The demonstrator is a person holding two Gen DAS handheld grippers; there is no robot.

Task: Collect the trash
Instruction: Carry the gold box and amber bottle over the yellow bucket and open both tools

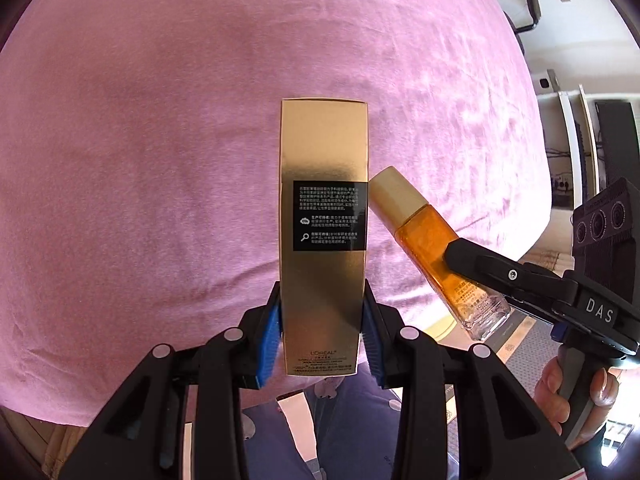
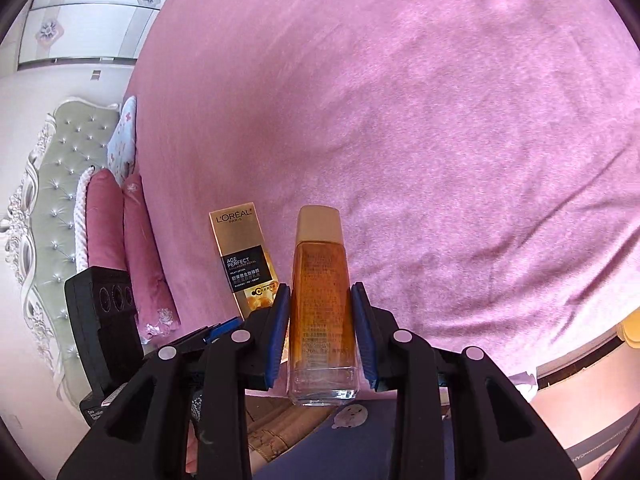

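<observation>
Gold carton [image 1: 323, 236]: tall L'Oréal lotion box, held lengthwise in the left tongs [image 1: 323, 334], lifted clear over the pink bedspread [image 1: 160, 160]. Probably thin card and likely light; walls apt to buckle under a hard squeeze. Best hold low on the two broad faces near the closed bottom flap, as now.
Amber bottle [image 2: 322, 300]: clear square body with pale gold cap [image 2: 319, 222], held upright between the right tongs [image 2: 321, 336], just beside the carton and also above the bed. Looks like glass or hard plastic: stiff, smooth, likely slippery, heavier than the carton, breakable if dropped on the floor. Grip safest on the flat sides at mid-body, not on the cap.
Left tongs: narrowed, blue pads [image 1: 270, 344] pressing both sides of the carton.
Right tongs: narrowed, blue pads [image 2: 280, 332] clamped on the bottle.
Bin: none in sight in either view.
Risk: bottle sliding down through the pads if tipped; carton crushing.
</observation>
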